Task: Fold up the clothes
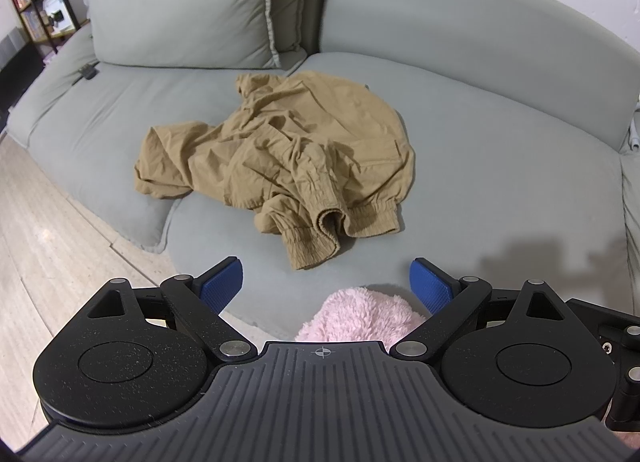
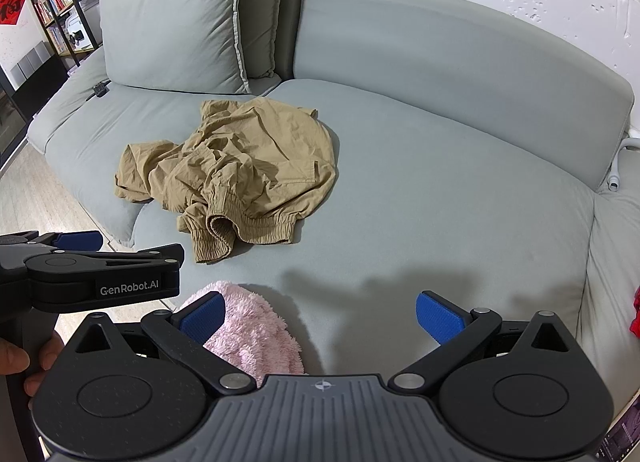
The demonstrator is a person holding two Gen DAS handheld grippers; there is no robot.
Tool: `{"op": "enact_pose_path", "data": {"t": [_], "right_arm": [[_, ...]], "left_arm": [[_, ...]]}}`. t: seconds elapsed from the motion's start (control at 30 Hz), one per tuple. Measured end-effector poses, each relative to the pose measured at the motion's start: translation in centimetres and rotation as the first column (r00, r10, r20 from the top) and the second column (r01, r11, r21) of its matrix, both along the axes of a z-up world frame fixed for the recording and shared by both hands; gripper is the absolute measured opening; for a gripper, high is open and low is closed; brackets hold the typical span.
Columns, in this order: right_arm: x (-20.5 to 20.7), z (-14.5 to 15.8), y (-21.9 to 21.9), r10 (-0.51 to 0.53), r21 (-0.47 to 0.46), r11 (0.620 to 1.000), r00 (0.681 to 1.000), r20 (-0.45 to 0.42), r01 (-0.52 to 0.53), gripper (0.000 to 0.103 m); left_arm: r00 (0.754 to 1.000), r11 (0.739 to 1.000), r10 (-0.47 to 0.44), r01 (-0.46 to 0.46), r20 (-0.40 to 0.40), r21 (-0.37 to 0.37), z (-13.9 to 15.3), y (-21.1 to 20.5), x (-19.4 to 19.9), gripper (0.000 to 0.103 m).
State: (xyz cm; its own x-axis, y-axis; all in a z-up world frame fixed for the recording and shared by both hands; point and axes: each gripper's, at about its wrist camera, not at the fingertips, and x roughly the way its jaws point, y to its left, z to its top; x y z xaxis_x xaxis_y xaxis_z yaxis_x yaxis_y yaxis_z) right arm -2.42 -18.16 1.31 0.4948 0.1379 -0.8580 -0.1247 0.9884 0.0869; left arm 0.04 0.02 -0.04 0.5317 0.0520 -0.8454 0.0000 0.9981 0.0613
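Tan trousers (image 1: pixel 280 157) looking like thin woven cotton, matt, heavily creased, ribbed elastic cuffs. Sofa (image 1: pixel 460 165) wearing smooth matt grey-green fabric. Pink fleece item (image 2: pixel 252 326) showing fluffy, shaggy pile. Left gripper (image 1: pixel 326 286) and right gripper (image 2: pixel 320 318): matt black plastic, speckled, shiny metal pivot pins; blue pads (image 2: pixel 436 314) showing fine rubbery texture. Floor (image 1: pixel 36 229) looking glossy, pale wood-look.

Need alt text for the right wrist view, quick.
A crumpled tan garment lies on a grey sofa, beyond the open right gripper. A pink fluffy item sits at the sofa's near edge; the left gripper shows at left.
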Motion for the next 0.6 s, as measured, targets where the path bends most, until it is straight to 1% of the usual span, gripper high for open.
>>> {"op": "enact_pose_path", "data": {"t": [0.23, 0.47, 0.6], "right_arm": [[0.4, 0.0, 0.3, 0.002, -0.001, 1.0, 1.0, -0.008, -0.002, 0.102], [0.8, -0.7, 0.7, 0.012, -0.004, 1.0, 1.0, -0.019, -0.012, 0.102], [0.9, -0.8, 0.8, 0.016, -0.004, 1.0, 1.0, -0.021, -0.016, 0.102]], "left_arm": [[1.0, 1.0, 0.001, -0.001, -0.024, -0.015, -0.4, 0.2, 0.4, 0.094], [1.0, 1.0, 0.013, -0.013, -0.021, 0.006, -1.2, -0.1, 0.5, 0.094], [1.0, 1.0, 0.015, -0.015, -0.022, 0.004, -1.4, 0.3, 0.4, 0.094]]}}
